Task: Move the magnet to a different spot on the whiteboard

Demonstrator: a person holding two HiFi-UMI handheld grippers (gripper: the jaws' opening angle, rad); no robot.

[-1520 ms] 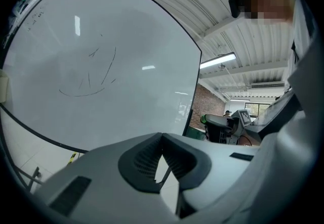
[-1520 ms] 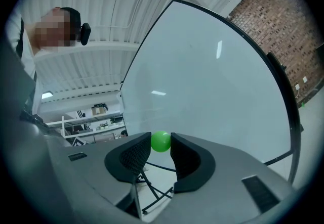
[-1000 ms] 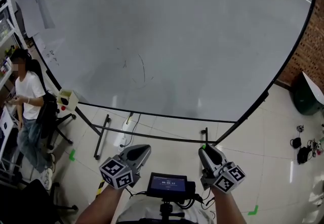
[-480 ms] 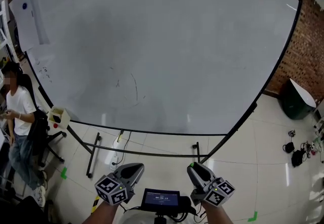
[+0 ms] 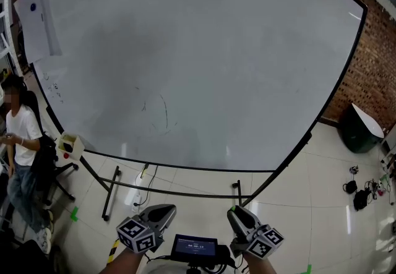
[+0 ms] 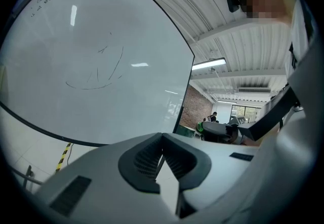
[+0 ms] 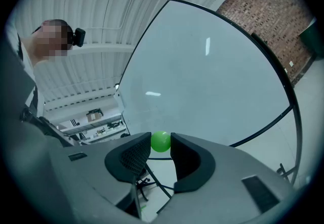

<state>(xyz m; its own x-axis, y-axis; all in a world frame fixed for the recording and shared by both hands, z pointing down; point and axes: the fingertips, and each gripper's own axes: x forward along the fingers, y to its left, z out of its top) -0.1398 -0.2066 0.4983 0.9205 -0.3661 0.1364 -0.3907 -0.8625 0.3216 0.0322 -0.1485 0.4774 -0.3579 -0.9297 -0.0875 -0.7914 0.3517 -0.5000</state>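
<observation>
Currently, right hand-held gripper (image 7: 161, 143) clamps a glossy round green magnet (image 7: 161, 140); left hand-held gripper (image 6: 162, 139) closed.

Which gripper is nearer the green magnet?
Right. The magnet sits clamped between the jaws of the right gripper. The left gripper, shut and empty, is apart from it, off to its left.

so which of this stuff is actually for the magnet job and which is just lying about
For the job: green magnet, held in the right gripper; whiteboard.
Just lying about: sheet of paper on the board, small box at its lower left, dark bin, cables on the floor.
</observation>
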